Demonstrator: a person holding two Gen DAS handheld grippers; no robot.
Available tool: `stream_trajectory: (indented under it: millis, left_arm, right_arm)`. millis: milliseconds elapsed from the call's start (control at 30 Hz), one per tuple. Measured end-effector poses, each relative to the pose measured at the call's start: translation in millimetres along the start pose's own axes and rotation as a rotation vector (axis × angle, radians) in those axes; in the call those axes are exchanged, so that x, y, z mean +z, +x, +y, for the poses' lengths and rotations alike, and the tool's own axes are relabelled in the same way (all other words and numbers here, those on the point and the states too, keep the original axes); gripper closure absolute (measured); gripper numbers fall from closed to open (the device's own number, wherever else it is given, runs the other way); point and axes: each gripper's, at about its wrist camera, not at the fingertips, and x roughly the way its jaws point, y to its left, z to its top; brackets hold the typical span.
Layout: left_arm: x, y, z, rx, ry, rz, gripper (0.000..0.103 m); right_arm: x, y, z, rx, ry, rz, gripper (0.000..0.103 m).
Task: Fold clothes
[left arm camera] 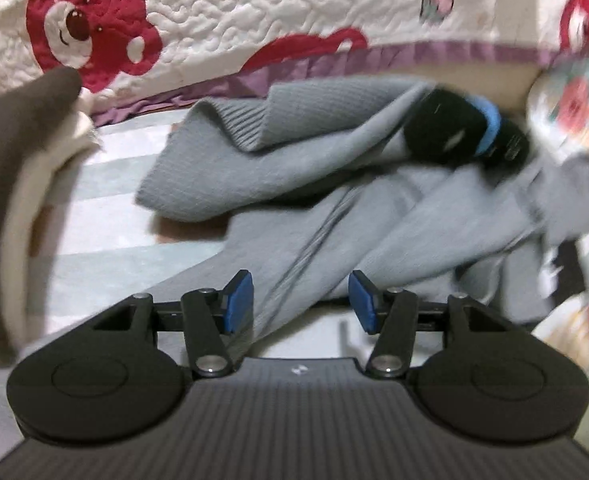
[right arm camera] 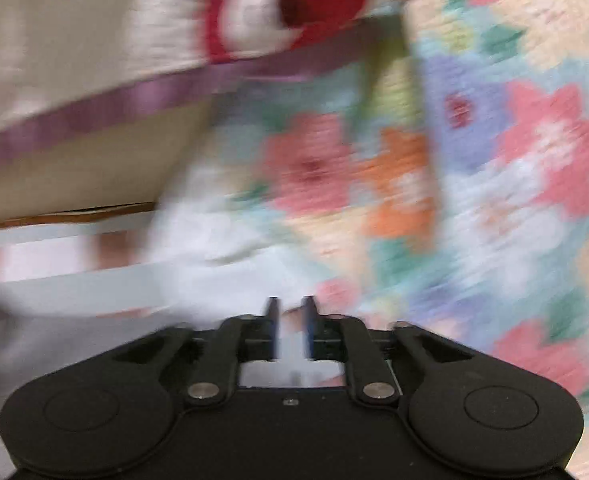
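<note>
Left gripper is standing agape over crumpled grey knit garment. Right gripper is showing a narrow gap, nothing clamped; view blurred.

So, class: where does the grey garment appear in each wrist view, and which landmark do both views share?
Left wrist: grey garment fills the centre, running down between the open left tongs.
Right wrist: not in view.
Shared landmark: bear quilt's purple trim.

One grey garment, two quilts.
</note>
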Motion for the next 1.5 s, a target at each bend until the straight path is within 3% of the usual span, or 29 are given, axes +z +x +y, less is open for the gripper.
stream_trajectory:
  millis: [67, 167, 333, 533, 700, 800, 967, 1100, 1167, 1267, 1367, 1433, 1500]
  left_arm:
    - [-5.6, 3.1, 1.5, 0.037, 0.007, 0.025, 0.05]
    - [-15.1, 3.7, -0.2, 0.112, 0.052, 0.032, 0.047]
    - [-28.6, 13.5, -5.6, 0.201, 0.167, 0.029, 0.042]
    - [-20.8, 28.1, 3.9, 0.262, 0.198, 0.044, 0.047]
    - [-12.0, 34.0, 11.0, 0.25, 0.165, 0.034, 0.079]
    - [-6.2, 32.7, 10.8, 0.267, 0.175, 0.006, 0.089]
    - [21.1, 8.5, 17.2, 0.303, 0.188, -0.142, 0.089]
    - [32.6, 7.6, 22.2, 0.261, 0.112, -0.168, 0.089]
    - [27.6, 12.7, 20.3, 0.247, 0.097, -0.153, 0.089]
    - [15.9, 18.5, 18.3, 0.226, 0.094, -0.125, 0.088]
    - [9.4, 23.4, 14.4, 0.23, 0.124, -0.112, 0.086]
    - [7.9, 26.7, 11.5, 0.24, 0.158, -0.103, 0.08]
    - [6.3, 32.4, 9.7, 0.232, 0.186, -0.079, 0.058]
  right_arm:
    - [-25.0, -13.2, 22.8, 0.165, 0.014, 0.029, 0.05]
    - [-59.8, -24.1, 63.0, 0.358, 0.001, 0.102, 0.05]
    - [-101.6, -29.0, 105.8, 0.589, 0.051, 0.189, 0.05]
    - [-117.3, -25.6, 128.9, 0.64, -0.002, 0.217, 0.05]
    - [-122.0, -18.5, 137.5, 0.654, -0.011, 0.244, 0.047]
    - [-125.9, -24.5, 143.3, 0.667, -0.051, 0.213, 0.047]
    - [-133.2, -38.6, 167.4, 0.69, -0.26, 0.108, 0.047]
    - [-132.1, -38.6, 178.9, 0.578, -0.34, 0.001, 0.047]
    - [-130.6, -35.0, 177.5, 0.567, -0.297, 0.001, 0.047]
    - [-134.3, -23.8, 175.6, 0.624, -0.187, 0.048, 0.045]
    - [-138.9, -19.8, 181.6, 0.645, -0.135, 0.031, 0.036]
    - [-141.3, -16.4, 191.3, 0.647, -0.162, -0.001, 0.031]
    - [-144.6, -14.0, 199.3, 0.644, -0.21, -0.065, 0.028]
